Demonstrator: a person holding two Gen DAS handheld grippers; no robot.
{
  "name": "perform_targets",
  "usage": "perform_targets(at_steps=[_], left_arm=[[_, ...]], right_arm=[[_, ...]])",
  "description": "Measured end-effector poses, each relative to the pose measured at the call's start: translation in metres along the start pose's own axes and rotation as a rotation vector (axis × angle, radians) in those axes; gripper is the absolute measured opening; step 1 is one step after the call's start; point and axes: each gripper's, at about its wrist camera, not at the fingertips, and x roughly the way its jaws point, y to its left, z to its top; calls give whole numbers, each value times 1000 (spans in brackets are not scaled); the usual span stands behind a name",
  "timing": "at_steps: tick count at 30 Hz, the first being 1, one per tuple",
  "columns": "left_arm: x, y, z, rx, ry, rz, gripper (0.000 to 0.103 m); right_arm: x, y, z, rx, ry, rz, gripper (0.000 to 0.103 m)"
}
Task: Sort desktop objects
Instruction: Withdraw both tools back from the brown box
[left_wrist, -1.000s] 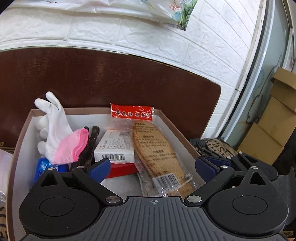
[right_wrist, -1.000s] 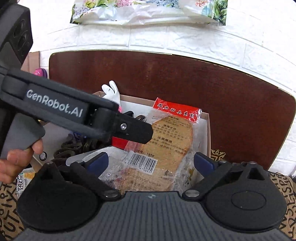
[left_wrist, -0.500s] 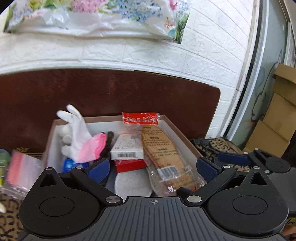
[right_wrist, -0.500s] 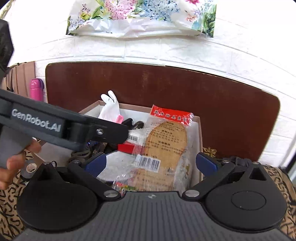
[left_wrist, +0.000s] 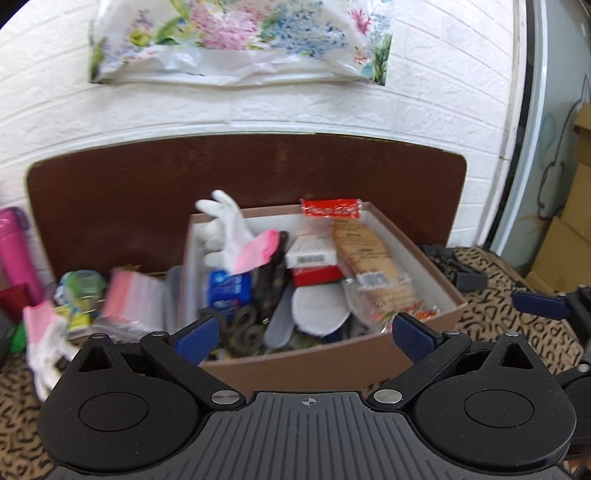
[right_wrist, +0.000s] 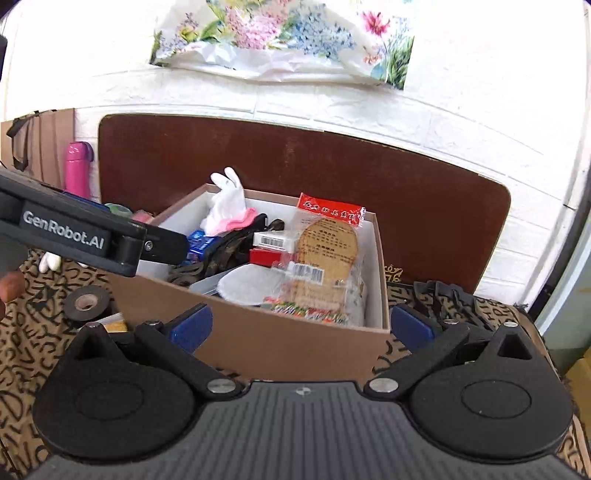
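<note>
A brown cardboard box (left_wrist: 295, 365) (right_wrist: 258, 339) stands on the patterned cloth, full of items. Inside lie a white glove with a pink cuff (left_wrist: 229, 236) (right_wrist: 227, 206), a bagged insole with a red header (left_wrist: 369, 266) (right_wrist: 325, 251), a white barcoded carton (left_wrist: 314, 254) (right_wrist: 273, 240) on a red one, a blue packet (left_wrist: 229, 288) and a pale insole (left_wrist: 319, 308). My left gripper (left_wrist: 304, 334) hovers open in front of the box's near wall, holding nothing. My right gripper (right_wrist: 301, 328) is open too, just short of the box. The left gripper's body (right_wrist: 74, 236) crosses the right wrist view.
Left of the box sit a pink-topped bag (left_wrist: 133, 299), a green item (left_wrist: 79, 288), another glove (left_wrist: 44, 332) and a pink bottle (left_wrist: 14, 251). A black tape roll (right_wrist: 86, 302) lies front left. Black straps (right_wrist: 450, 299) lie to the right. A dark brown board (right_wrist: 295, 158) stands behind.
Both grippers have drawn back out of the box, so its whole front wall and the surrounding cloth now show. Both stayed open and empty. The box contents have not moved.
</note>
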Motion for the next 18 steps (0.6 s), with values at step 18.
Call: perform_targets(at_steps=[18], left_arm=[[-66, 9, -54, 14, 18, 48, 103]], right_arm=[[-63, 42, -29, -31, -7, -50, 102]])
